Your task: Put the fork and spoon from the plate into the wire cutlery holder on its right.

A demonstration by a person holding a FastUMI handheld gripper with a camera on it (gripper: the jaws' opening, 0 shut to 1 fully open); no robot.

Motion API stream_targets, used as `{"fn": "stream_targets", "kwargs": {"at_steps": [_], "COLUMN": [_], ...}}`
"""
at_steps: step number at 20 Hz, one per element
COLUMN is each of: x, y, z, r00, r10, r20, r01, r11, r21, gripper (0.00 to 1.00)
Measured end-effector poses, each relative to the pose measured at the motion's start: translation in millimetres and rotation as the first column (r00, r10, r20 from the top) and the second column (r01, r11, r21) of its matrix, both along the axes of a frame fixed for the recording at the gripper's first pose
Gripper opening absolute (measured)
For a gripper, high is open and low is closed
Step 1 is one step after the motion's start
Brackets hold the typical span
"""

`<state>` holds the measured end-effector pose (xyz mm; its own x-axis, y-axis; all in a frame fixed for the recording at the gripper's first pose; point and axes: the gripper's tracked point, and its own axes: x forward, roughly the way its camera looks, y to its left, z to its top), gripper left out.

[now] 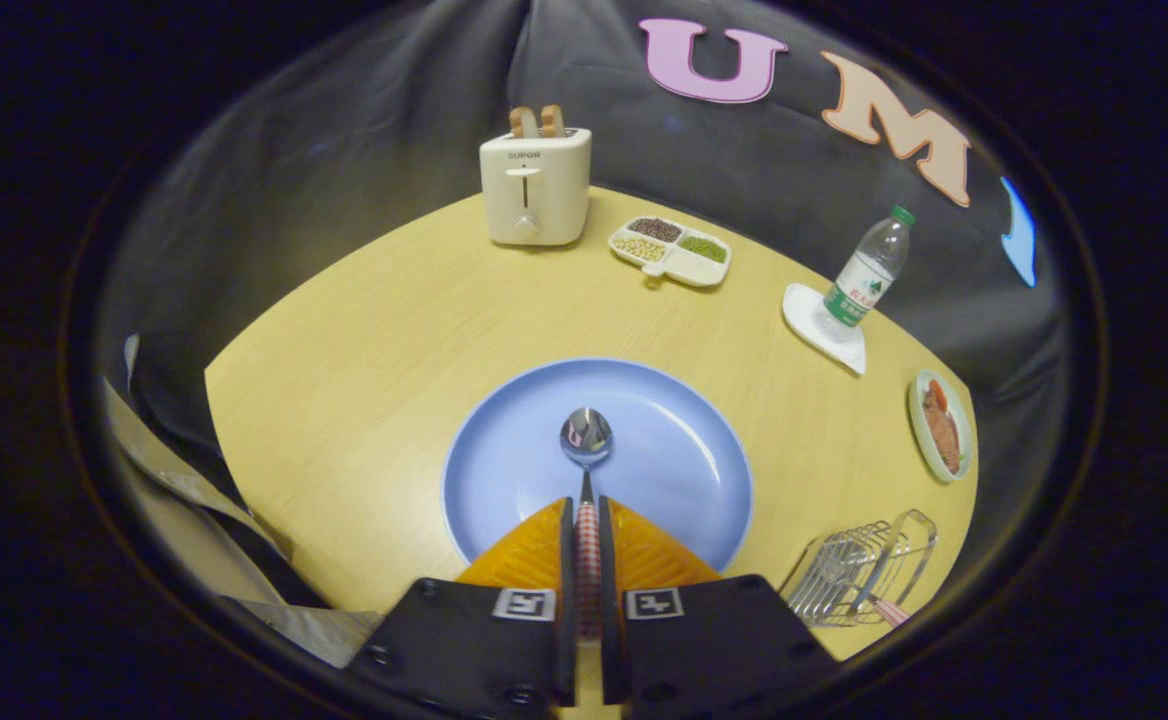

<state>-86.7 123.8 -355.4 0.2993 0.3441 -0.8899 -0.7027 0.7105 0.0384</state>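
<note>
My gripper (587, 512) is shut on the spoon (586, 438), both orange fingers (529, 552) pressing its red-and-white checked handle. The shiny bowl of the spoon sticks out just ahead of the fingertips, over the middle of the blue plate (684, 450). I cannot tell whether the spoon touches the plate or hangs above it. The wire cutlery holder (859, 572) lies to the right of the plate, near the table's front edge. A checked handle (887, 610), apparently the fork's, pokes out of the holder at its near end.
On the round yellow table, beyond the plate, stand a white toaster (535, 186) with bread slices and a divided snack tray (671, 250). To the right are a water bottle (865, 275) on a white coaster and a small dish of food (941, 425). Black cloth surrounds the table.
</note>
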Motion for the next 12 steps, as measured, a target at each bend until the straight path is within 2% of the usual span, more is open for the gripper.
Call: {"fn": "stream_targets", "kwargs": {"at_steps": [4,12], "x": [-5,16], "y": [-1,-21], "z": [0,36], "r00": [0.999,1.0], "r10": [0.033,0.015], "r20": [-0.024,-0.02], "r01": [-0.033,-0.016], "r11": [0.999,0.999], "r21": [-0.025,-0.029], "gripper": [0.1,0.1]}}
